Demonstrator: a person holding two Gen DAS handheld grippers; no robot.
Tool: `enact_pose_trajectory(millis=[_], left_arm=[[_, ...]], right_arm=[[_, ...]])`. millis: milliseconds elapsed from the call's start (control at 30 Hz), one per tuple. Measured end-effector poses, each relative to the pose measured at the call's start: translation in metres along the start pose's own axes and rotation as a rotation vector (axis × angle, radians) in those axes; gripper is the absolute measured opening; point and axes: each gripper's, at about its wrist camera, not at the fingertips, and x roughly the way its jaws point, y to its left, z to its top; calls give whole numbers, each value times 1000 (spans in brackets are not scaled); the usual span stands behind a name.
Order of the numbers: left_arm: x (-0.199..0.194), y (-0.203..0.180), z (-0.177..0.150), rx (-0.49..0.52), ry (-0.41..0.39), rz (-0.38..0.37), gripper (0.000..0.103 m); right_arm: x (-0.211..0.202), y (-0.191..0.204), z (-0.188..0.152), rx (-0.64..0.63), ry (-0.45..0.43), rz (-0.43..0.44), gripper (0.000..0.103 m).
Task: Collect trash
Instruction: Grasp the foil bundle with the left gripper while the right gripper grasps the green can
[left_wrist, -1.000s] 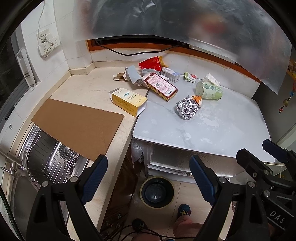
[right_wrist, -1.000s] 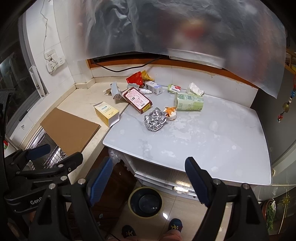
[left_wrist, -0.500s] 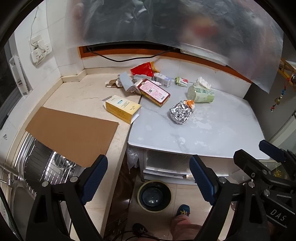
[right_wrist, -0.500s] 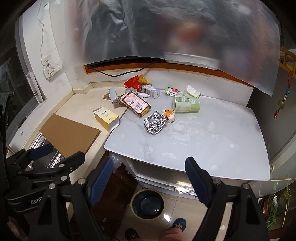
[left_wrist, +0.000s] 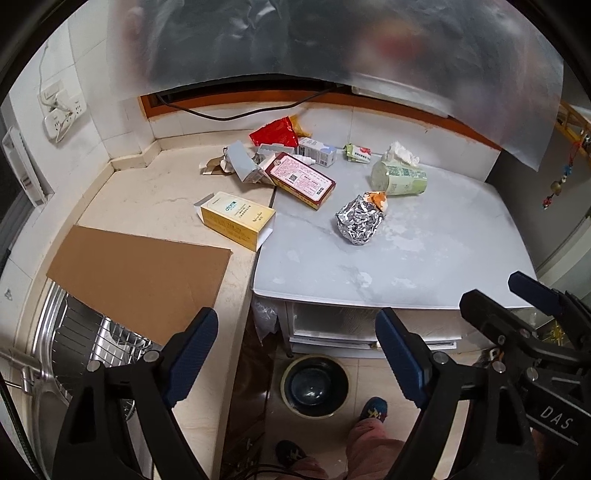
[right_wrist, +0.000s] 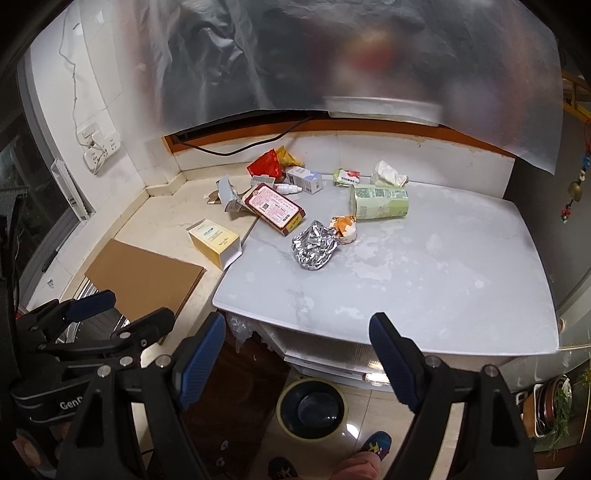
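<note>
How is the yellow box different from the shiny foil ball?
The yellow box has flat sides and sharp corners; the foil ball is crumpled and lumpy. The box is matte yellow with print; the foil is silver and shiny. The box lies on the beige counter, the foil on the white table.

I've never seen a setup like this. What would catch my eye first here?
Probably the heap of litter at the back of the pale marble counter: a crumpled ball of silver foil, a red-and-white flat carton, a yellow cardboard box and a tipped green paper cup. On the floor below stands a round dark bin, framed by two empty black clamp grippers with blue pads.
</note>
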Motion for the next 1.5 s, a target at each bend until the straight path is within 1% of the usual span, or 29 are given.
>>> enact_pose_trajectory(millis=[233, 400, 600, 700, 767, 867, 1000, 1167, 1333, 1367, 1400, 1500], left_arm=[[20, -17, 28, 0, 21, -16, 85], [54, -36, 53, -42, 44, -64, 85], [114, -52, 84, -140, 101, -130, 85], [145, -58, 95, -164, 131, -149, 85], [170, -63, 102, -166, 153, -162, 85], [201, -68, 107, -159, 199, -166, 85], [233, -72, 108, -142, 247, -123, 85], [255, -78, 111, -128, 270, -117, 85], [272, -92, 115, -94, 281, -94, 85], [275, -93, 116, -91, 281, -93, 83], [276, -95, 117, -87, 281, -96, 78], [280, -99, 119, -80, 273, -93, 78]], right_arm=[[23, -31, 31, 9, 22, 32, 82], [43, -64, 57, -4, 41, 42, 82], [74, -105, 87, -72, 61, 47, 82], [95, -123, 100, -123, 75, 52, 82], [110, -134, 108, -149, 83, 71, 82], [134, -147, 118, -205, 96, 93, 82], [155, -152, 130, -334, 71, 96, 82], [186, -154, 143, -480, 84, 109, 82], [212, -154, 152, -577, 112, 115, 82], [216, -152, 152, -598, 117, 111, 82], [220, -150, 152, -621, 122, 107, 82], [233, -144, 149, -695, 135, 95, 82]])
